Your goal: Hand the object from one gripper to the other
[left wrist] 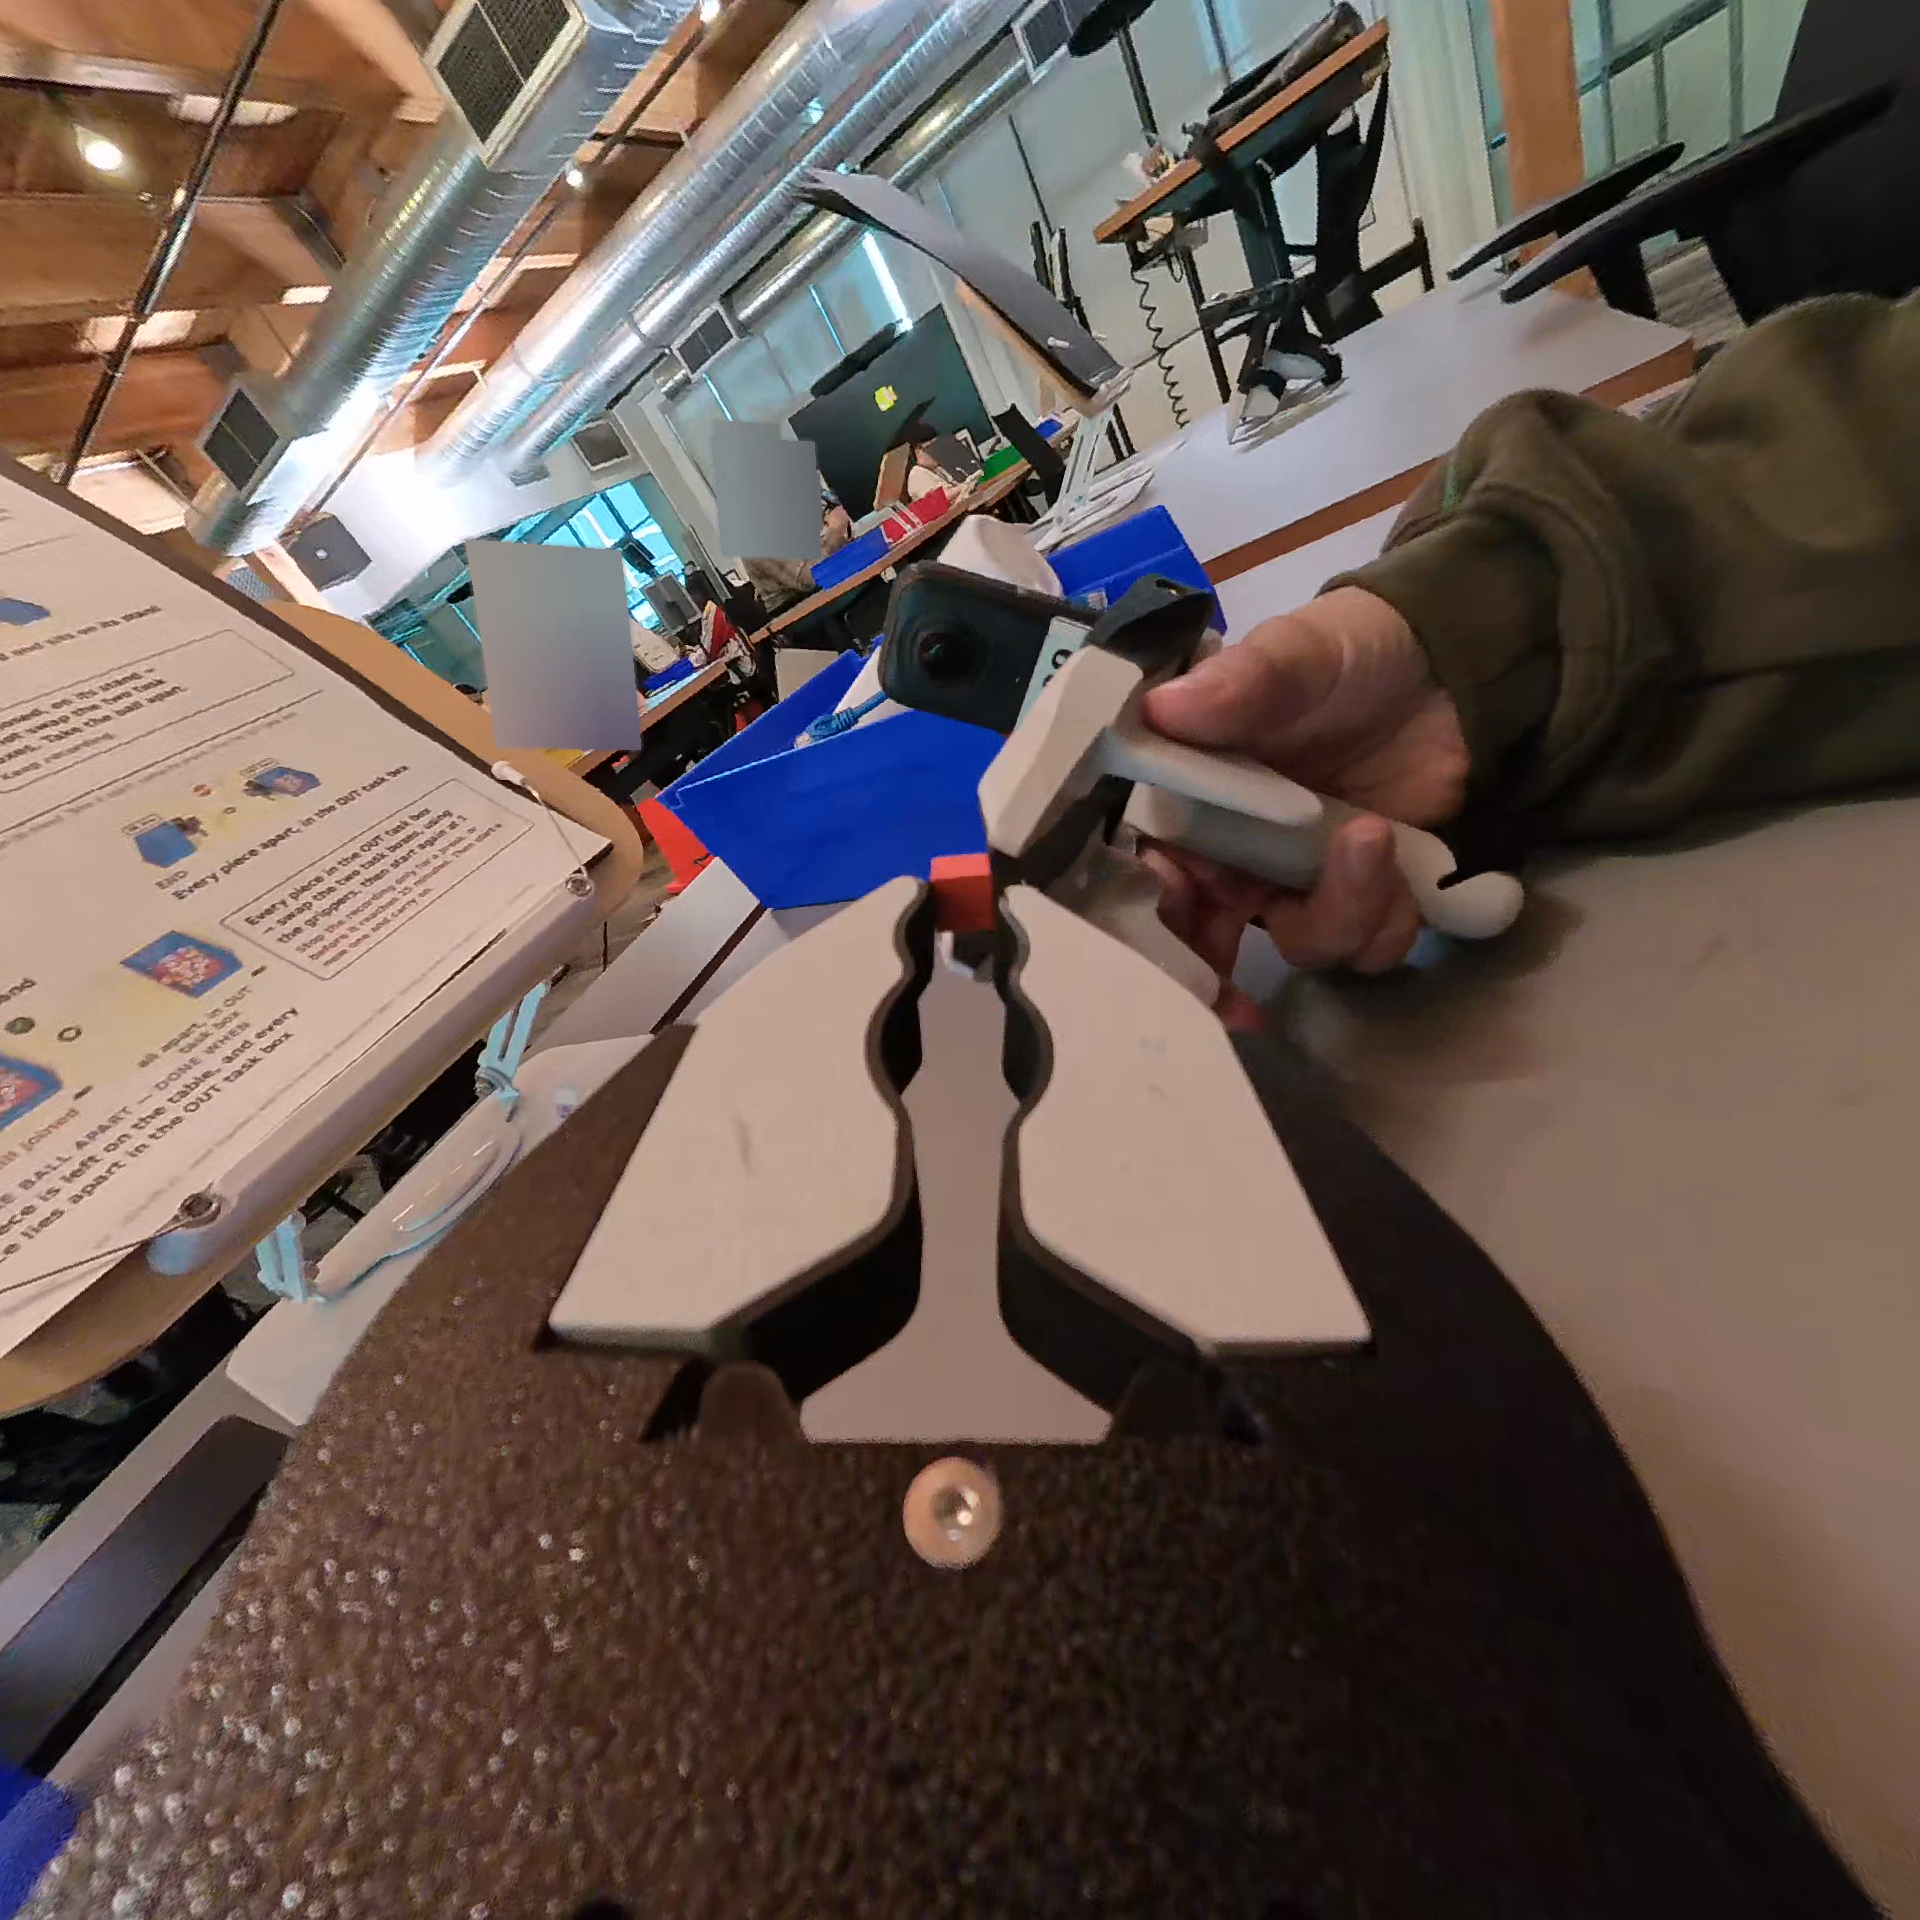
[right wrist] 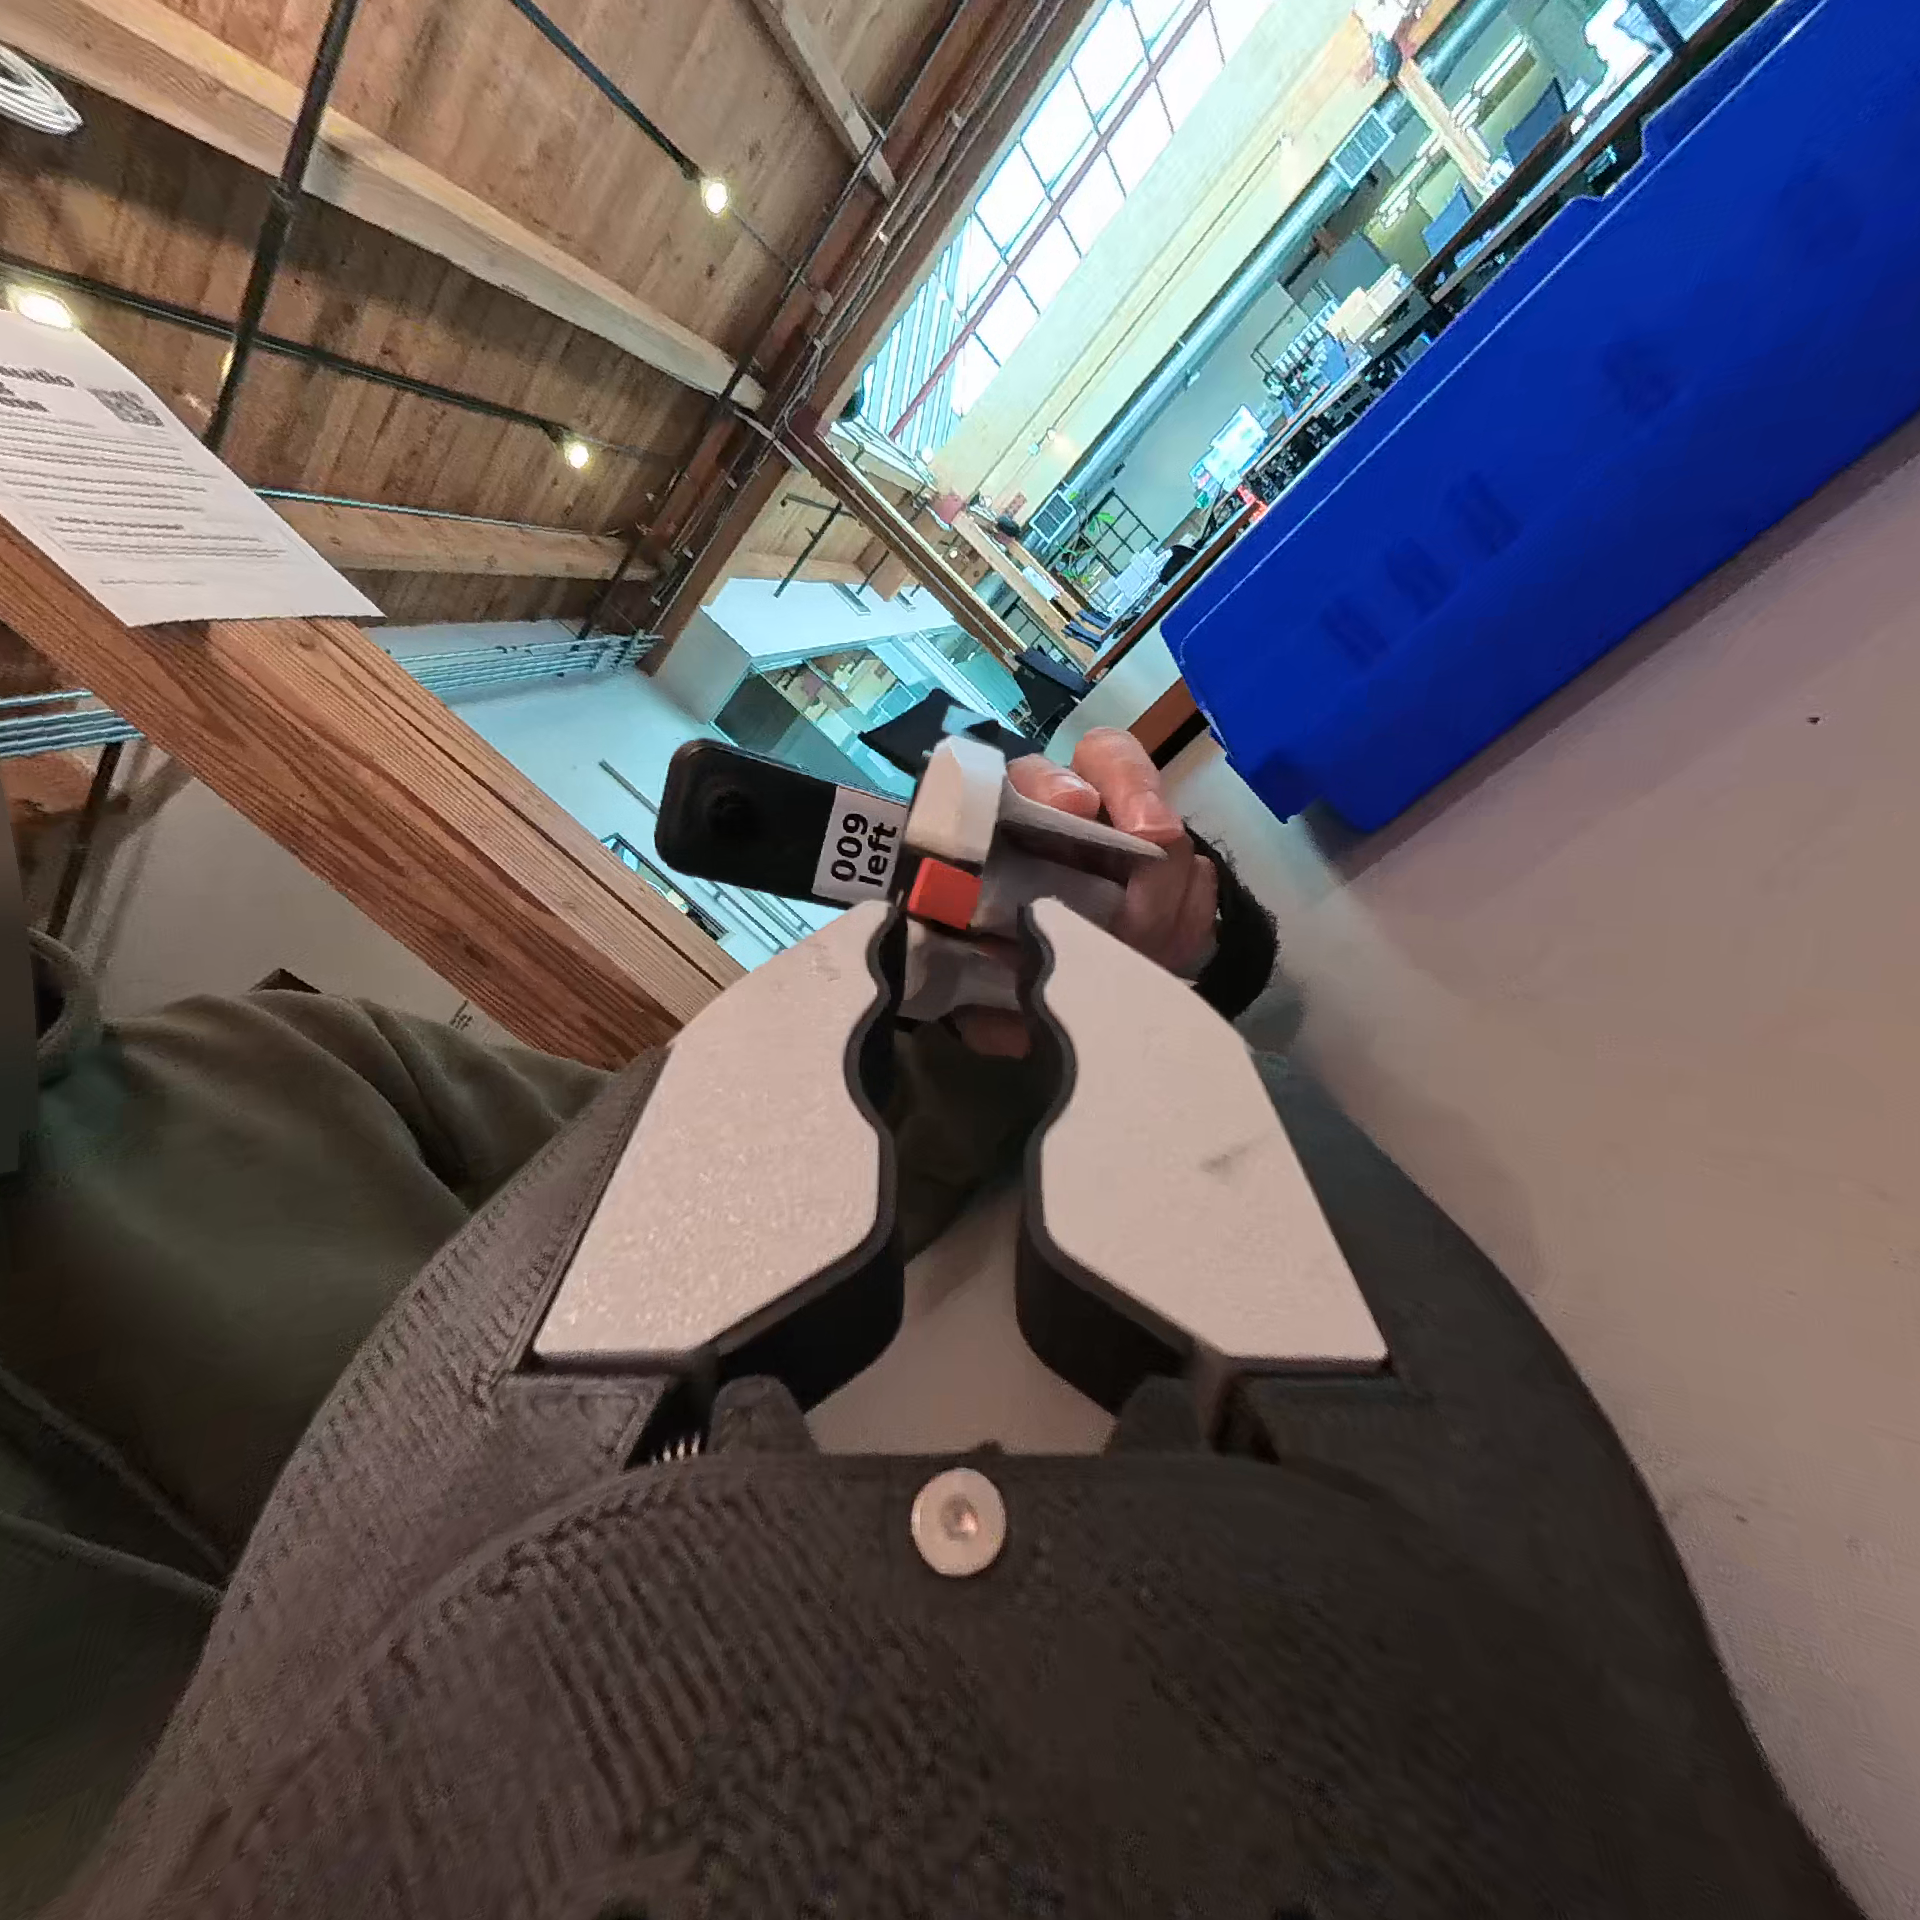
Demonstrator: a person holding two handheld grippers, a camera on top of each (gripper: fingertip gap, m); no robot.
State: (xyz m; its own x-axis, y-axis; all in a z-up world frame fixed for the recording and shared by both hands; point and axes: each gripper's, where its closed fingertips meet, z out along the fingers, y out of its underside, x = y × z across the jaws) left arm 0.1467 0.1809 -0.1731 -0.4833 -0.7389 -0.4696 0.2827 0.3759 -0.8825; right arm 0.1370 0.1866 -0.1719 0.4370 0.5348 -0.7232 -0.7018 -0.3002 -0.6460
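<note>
**A:** Left wrist view: the left gripper [left wrist: 961, 920] has its tips closed in on a small red block [left wrist: 958, 891], one pad on each side, held up above the grey table [left wrist: 1662, 1143].

**B:** The right wrist view agrees. From there the block sits between the far gripper's pale fingers [right wrist: 961, 800], next to its black camera [right wrist: 748, 821].

**A:** And the right gripper [right wrist: 956, 935]?

**B:** Its jaws stand partly apart, with a clear gap on each side of the block. The block sits right at the tips, not pinched.

**A:** My side adds a hand [left wrist: 1320, 769] in an olive sleeve [left wrist: 1662, 582] on that gripper's handle, a blue bin [left wrist: 831, 821] behind it, and an instruction board [left wrist: 260, 883] to the left.

**B:** Mine shows none of the board, only the bin's outer wall [right wrist: 1558, 499] and wooden beams overhead.
</note>
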